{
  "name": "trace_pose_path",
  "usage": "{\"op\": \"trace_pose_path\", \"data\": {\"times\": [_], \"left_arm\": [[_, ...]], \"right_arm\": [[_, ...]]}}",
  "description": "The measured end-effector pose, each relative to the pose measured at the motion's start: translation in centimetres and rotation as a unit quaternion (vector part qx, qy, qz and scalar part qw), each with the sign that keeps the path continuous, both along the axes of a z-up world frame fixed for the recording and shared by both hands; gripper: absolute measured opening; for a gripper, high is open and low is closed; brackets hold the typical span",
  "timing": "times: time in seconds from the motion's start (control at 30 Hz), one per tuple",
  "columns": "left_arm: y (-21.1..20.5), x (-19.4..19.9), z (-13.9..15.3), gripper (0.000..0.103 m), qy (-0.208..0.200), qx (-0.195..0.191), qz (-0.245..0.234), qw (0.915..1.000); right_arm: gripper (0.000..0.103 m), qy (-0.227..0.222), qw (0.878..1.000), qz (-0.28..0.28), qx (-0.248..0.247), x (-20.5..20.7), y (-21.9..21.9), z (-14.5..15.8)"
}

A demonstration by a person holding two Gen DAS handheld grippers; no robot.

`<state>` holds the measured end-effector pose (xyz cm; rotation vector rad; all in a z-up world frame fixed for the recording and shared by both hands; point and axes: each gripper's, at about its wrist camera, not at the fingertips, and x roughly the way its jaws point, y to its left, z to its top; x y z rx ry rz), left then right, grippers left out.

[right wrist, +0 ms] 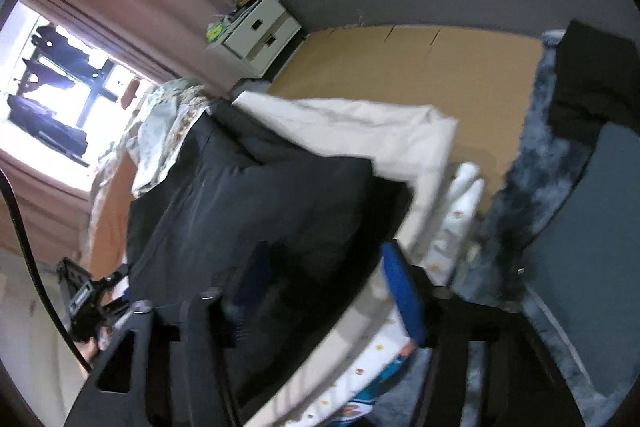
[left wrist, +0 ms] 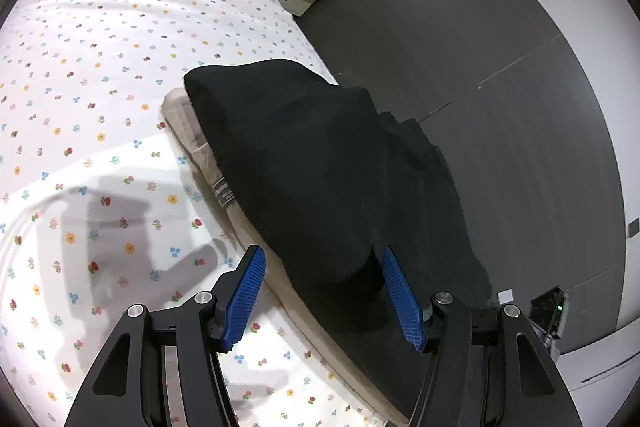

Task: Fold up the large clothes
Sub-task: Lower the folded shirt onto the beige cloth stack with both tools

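Black garment point(left wrist: 304, 163) draped over the bed's point(left wrist: 100, 75) right edge, atop a cream cloth point(left wrist: 188, 131). Left gripper point(left wrist: 322, 291): jaws apart, straddling the garment's near fold without pressing. Right gripper point(right wrist: 320, 291): blurred; grip cannot be told.

Black garment draped over a cream one, right in front of both grippers

The black garment point(left wrist: 304, 167) lies folded and heaped on a cream garment point(left wrist: 188, 123), its near rounded edge between the left gripper point(left wrist: 322, 287) fingers, its far side spilling beyond the right finger. Ahead of the right gripper point(right wrist: 316, 291), blurred, the black cloth point(right wrist: 240, 203) reaches between the fingers, cream cloth point(right wrist: 360, 127) beyond.
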<state>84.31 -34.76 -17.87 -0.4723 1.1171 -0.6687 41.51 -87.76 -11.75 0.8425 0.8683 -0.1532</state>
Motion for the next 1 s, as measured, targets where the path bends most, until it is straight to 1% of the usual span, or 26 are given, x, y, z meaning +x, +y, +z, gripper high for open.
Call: {"op": "trace_pose_path", "data": {"times": [0.07, 0.1, 0.13, 0.23, 0.3, 0.37, 0.43, 0.5, 0.53, 0.57, 0.6, 0.63, 0.67, 0.77, 0.83, 0.9, 0.97, 1.0], "left_arm": [[-0.4, 0.2, -0.1, 0.062, 0.001, 0.003, 0.001, 1.0000], [-0.5, 0.2, -0.1, 0.062, 0.001, 0.002, 0.001, 1.0000], [-0.7, 0.3, 0.0, 0.062, -0.001, 0.001, 0.000, 1.0000], [-1.6, 0.5, -0.1, 0.062, -0.006, 0.002, -0.004, 1.0000], [-2.0, 0.4, 0.0, 0.062, -0.010, 0.003, -0.007, 0.9999], [-2.3, 0.3, 0.1, 0.062, -0.013, 0.005, -0.007, 0.9999], [-2.5, 0.2, 0.1, 0.058, -0.015, 0.006, -0.007, 0.9998], [-2.7, 0.1, 0.0, 0.055, -0.015, 0.011, -0.008, 0.9998], [-2.7, 0.2, -0.1, 0.055, -0.016, 0.010, -0.009, 0.9998], [-2.6, 0.3, -0.1, 0.054, -0.016, 0.010, -0.009, 0.9998], [-2.6, 0.4, -0.2, 0.054, -0.016, 0.009, -0.009, 0.9998], [-2.7, 0.4, -0.2, 0.054, -0.015, 0.009, -0.008, 0.9998], [-2.6, 0.4, -0.2, 0.054, -0.015, 0.009, -0.008, 0.9998], [-2.6, 0.1, -0.1, 0.053, -0.018, 0.011, -0.005, 0.9998], [-2.7, 0.1, -0.1, 0.053, -0.020, 0.014, -0.006, 0.9997], [-2.7, 0.0, -0.1, 0.053, -0.020, 0.013, -0.006, 0.9997], [-2.8, 0.0, -0.1, 0.053, -0.021, 0.013, -0.007, 0.9997], [-2.9, 0.0, -0.1, 0.053, -0.021, 0.014, -0.007, 0.9996]], "right_arm": [[0.022, 0.005, 1.000, -0.012, 0.006, 0.6, -0.2, -0.6], [0.009, 0.004, 1.000, -0.018, 0.006, 0.8, -0.3, -0.7], [0.006, -0.001, 1.000, -0.025, -0.001, 0.8, -0.4, -0.4], [0.005, -0.016, 0.998, -0.047, -0.041, 0.6, -0.6, 0.7], [0.005, -0.006, 0.997, -0.062, -0.036, 0.6, -0.9, 0.2], [0.005, 0.009, 0.997, -0.069, -0.035, 1.0, -1.2, -0.9], [0.005, 0.014, 0.997, -0.073, -0.026, 1.2, -1.3, -1.7], [0.009, 0.013, 0.997, -0.077, -0.001, 0.9, -1.5, -2.2], [0.019, 0.009, 0.997, -0.080, 0.012, 0.7, -1.6, -2.3], [0.026, 0.004, 0.996, -0.085, 0.028, 0.2, -1.8, -2.4], [0.043, -0.001, 0.995, -0.088, 0.041, -0.3, -1.9, -2.5], [0.054, -0.007, 0.995, -0.088, 0.048, -0.6, -1.9, -2.5], [0.056, -0.012, 0.995, -0.087, 0.053, -0.9, -1.9, -2.6], [0.056, -0.019, 0.993, -0.083, 0.080, -1.2, -2.0, -3.2], [0.056, -0.026, 0.990, -0.085, 0.108, -1.2, -2.1, -4.2], [0.056, -0.033, 0.988, -0.084, 0.125, -0.9, -2.2, -4.9], [0.060, -0.038, 0.986, -0.083, 0.139, -0.5, -2.2, -5.6], [0.066, -0.041, 0.985, -0.084, 0.144, -0.4, -2.1, -5.8]]}}
